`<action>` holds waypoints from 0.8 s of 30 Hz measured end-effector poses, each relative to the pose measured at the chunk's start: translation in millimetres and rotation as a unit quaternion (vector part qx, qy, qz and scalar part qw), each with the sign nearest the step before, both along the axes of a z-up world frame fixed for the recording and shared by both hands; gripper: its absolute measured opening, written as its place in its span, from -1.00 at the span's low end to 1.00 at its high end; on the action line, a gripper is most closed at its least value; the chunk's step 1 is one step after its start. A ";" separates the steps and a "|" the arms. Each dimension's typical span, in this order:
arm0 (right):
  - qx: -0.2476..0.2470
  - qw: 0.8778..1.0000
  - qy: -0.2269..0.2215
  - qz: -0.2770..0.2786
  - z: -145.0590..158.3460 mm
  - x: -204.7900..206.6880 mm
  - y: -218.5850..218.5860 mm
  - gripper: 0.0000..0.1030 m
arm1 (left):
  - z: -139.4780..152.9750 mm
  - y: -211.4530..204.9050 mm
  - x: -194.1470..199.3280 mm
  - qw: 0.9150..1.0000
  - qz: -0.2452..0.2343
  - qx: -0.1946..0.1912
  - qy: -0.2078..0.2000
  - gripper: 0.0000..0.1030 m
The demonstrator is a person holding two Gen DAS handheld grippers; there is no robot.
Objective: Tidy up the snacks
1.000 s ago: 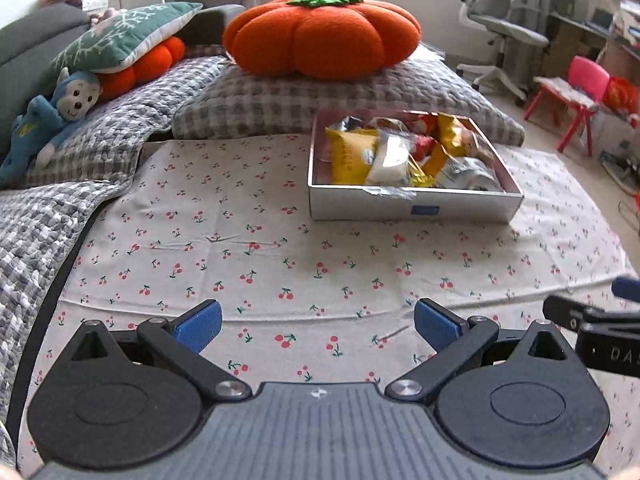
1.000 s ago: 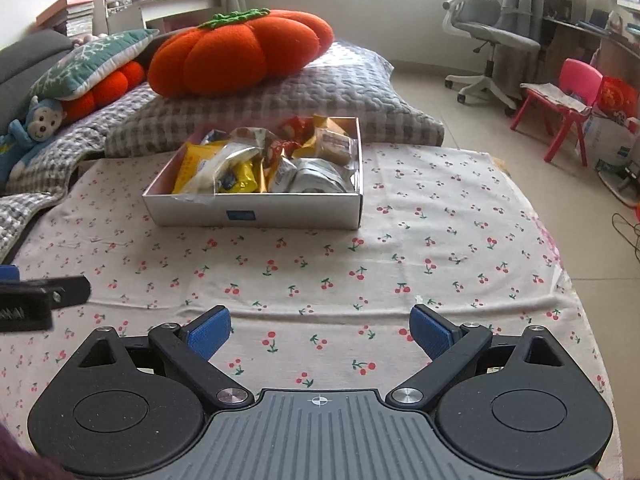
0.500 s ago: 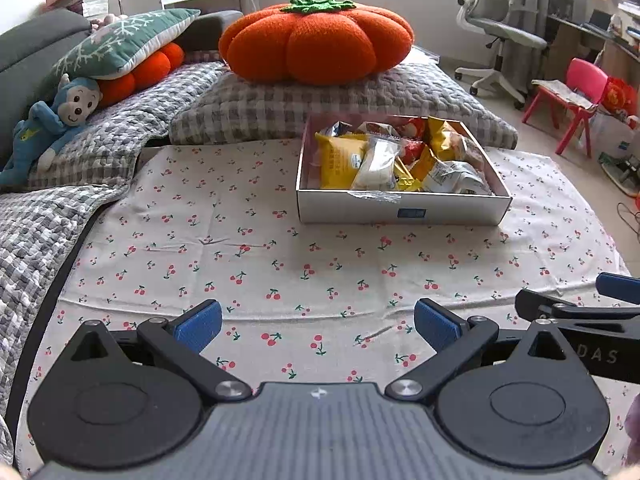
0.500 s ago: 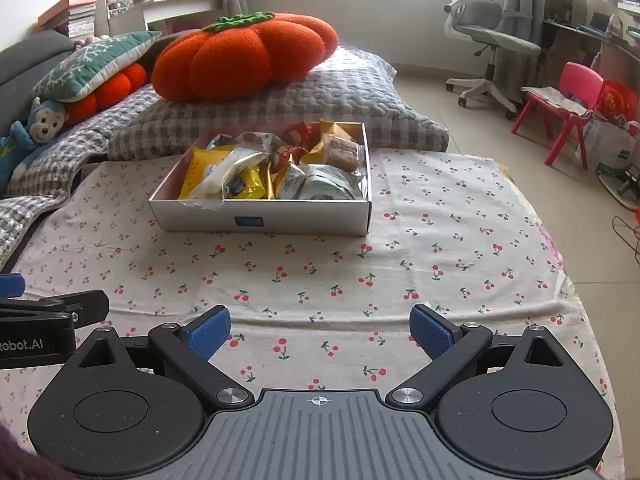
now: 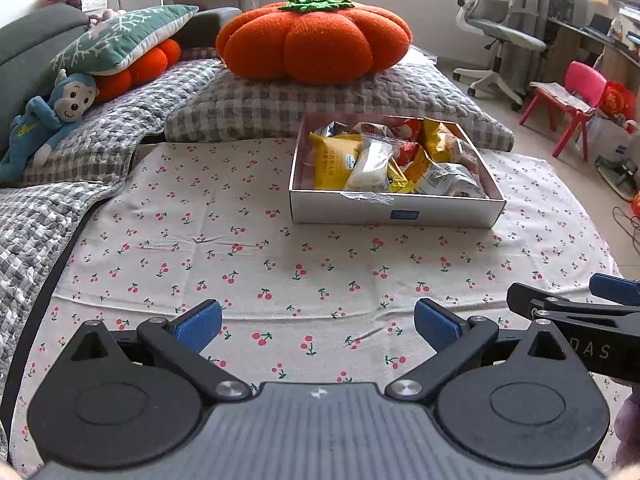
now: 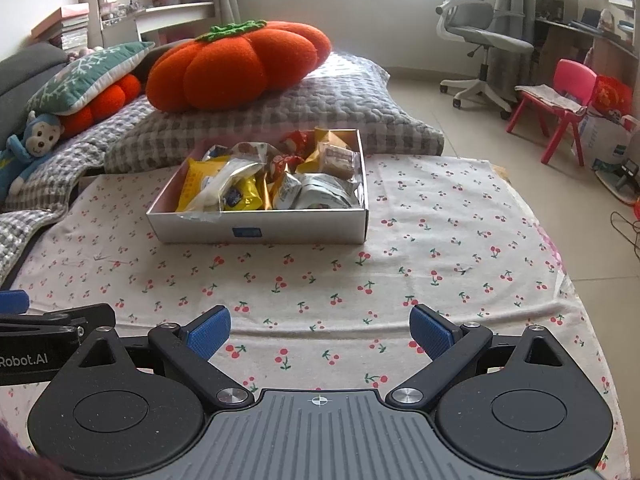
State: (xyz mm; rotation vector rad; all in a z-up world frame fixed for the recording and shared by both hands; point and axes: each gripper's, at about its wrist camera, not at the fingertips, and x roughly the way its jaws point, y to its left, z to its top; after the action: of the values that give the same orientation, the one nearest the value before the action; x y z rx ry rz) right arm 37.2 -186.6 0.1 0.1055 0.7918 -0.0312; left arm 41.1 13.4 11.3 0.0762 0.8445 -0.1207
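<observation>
A white cardboard box (image 5: pixel 394 212) sits on the cherry-print cloth, packed with several wrapped snacks: a yellow packet (image 5: pixel 334 162), a clear white packet (image 5: pixel 370 168) and a silver packet (image 5: pixel 444 180). The box also shows in the right wrist view (image 6: pixel 264 232). My left gripper (image 5: pixel 318 326) is open and empty, well short of the box and above the cloth. My right gripper (image 6: pixel 320 330) is open and empty, also near the front of the cloth. The right gripper's fingers (image 5: pixel 568 312) show at the right edge of the left wrist view.
The cherry-print cloth (image 5: pixel 240 248) covers the bed. Behind the box lie a grey checked pillow (image 5: pixel 280 108) with an orange pumpkin cushion (image 5: pixel 314 42). A blue monkey toy (image 5: pixel 48 120) lies far left. An office chair (image 6: pixel 476 36) and pink chair (image 6: pixel 560 96) stand on the floor at right.
Both grippers have pulled back and risen, so the box looks farther away. Both stay open and empty. The snacks have not moved.
</observation>
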 end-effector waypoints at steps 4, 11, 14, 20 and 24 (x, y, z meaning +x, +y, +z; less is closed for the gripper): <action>0.000 1.000 -0.001 0.000 -0.2 0.0 0.9 0.90 | -1.0 -0.3 0.3 1.000 0.001 0.002 0.002 0.99; 0.000 1.000 -0.002 0.000 1.0 0.5 1.8 0.90 | -1.0 0.6 -0.2 1.000 0.004 0.002 0.001 0.99; -0.001 1.000 -0.002 0.001 1.1 0.3 2.3 0.90 | -1.1 1.1 -0.4 1.000 0.004 0.002 0.001 0.99; -0.001 1.000 -0.003 0.001 1.4 0.8 3.5 0.90 | -1.2 1.4 0.3 1.000 0.005 0.003 0.003 0.99; -0.001 1.000 -0.003 0.001 1.5 0.9 3.7 0.90 | -0.8 1.6 -0.1 1.000 0.004 0.002 0.002 0.99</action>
State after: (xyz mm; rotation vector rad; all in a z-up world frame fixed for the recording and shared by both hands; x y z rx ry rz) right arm 38.0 -183.0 1.6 0.1031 0.7851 -0.0297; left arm 41.0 15.0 10.5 0.0770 0.8488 -0.1105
